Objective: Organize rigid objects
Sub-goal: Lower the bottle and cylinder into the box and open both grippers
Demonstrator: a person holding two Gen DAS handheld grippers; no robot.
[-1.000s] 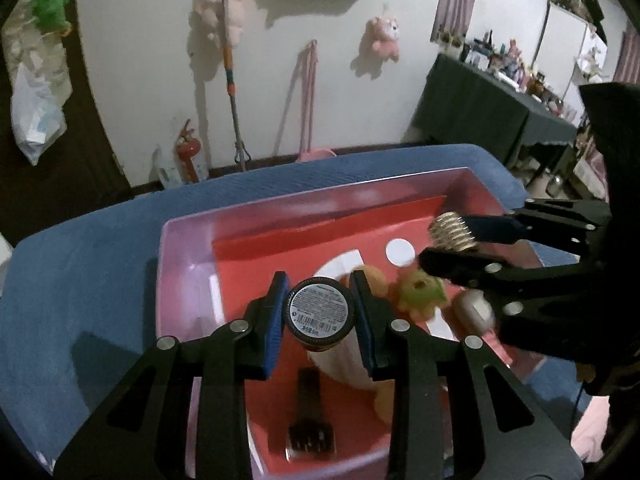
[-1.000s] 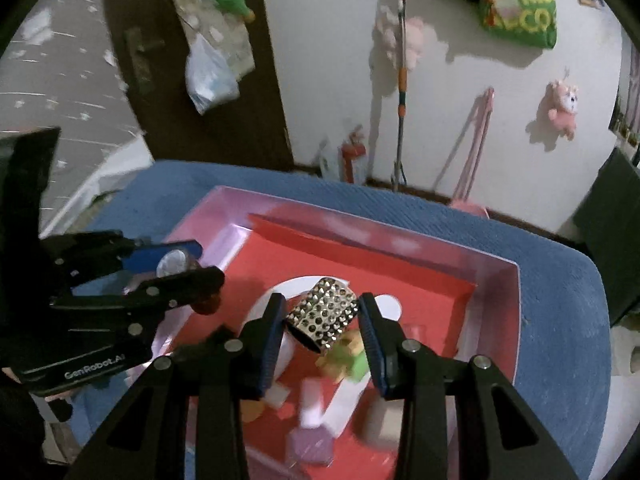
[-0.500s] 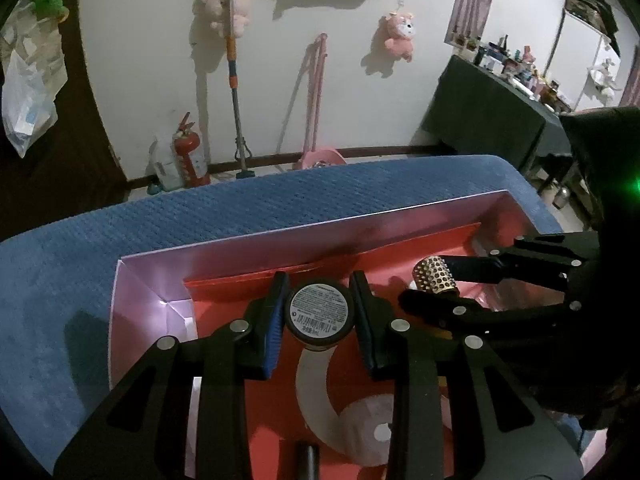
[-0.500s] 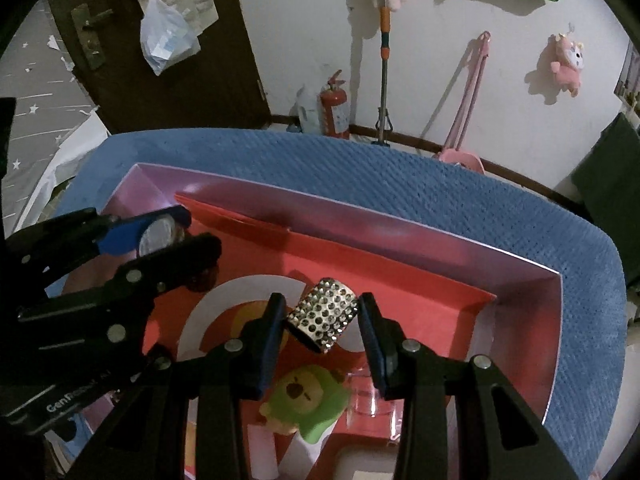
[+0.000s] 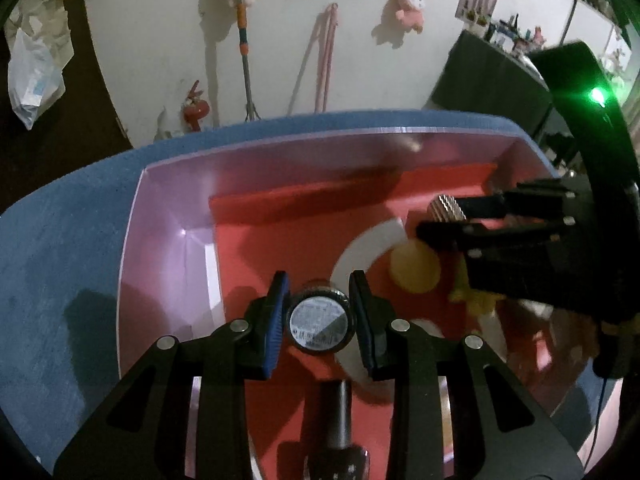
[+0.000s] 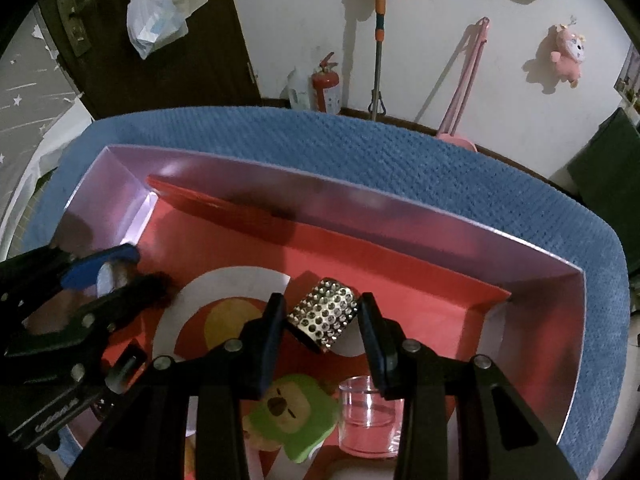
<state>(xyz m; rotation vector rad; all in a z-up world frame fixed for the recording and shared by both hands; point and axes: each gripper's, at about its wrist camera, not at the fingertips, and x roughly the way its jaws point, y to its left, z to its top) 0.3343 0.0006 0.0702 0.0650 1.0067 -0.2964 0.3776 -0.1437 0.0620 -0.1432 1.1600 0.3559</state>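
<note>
Holding a small round jar [image 5: 319,322] end-on between its blue-padded fingers, the left tongs [image 5: 319,312] now sit lower and further over the red floor of the pink box [image 5: 168,216] than a second ago, when the same jar hung above a heap of toys. The right tongs [image 6: 323,322] have travelled the same way: they grip a studded metal cylinder [image 6: 325,320] slantwise, and the box's far wall has come closer ahead of them. Both pairs have carried their pieces from the crowded near end toward the bare far end of the box, which suggests each piece is about to be set down there.

The jar shows a pale printed label on its round face inside a dark rim. The cylinder is silvery and covered in rows of small bumps, with a dark open end turned down toward the tongs. Just beneath the right tongs lie a green plush toy [image 6: 296,420] and a clear pink cup [image 6: 370,416]. From the left camera the right tongs appear ahead and to the right, above a yellow ball [image 5: 414,270].
</note>
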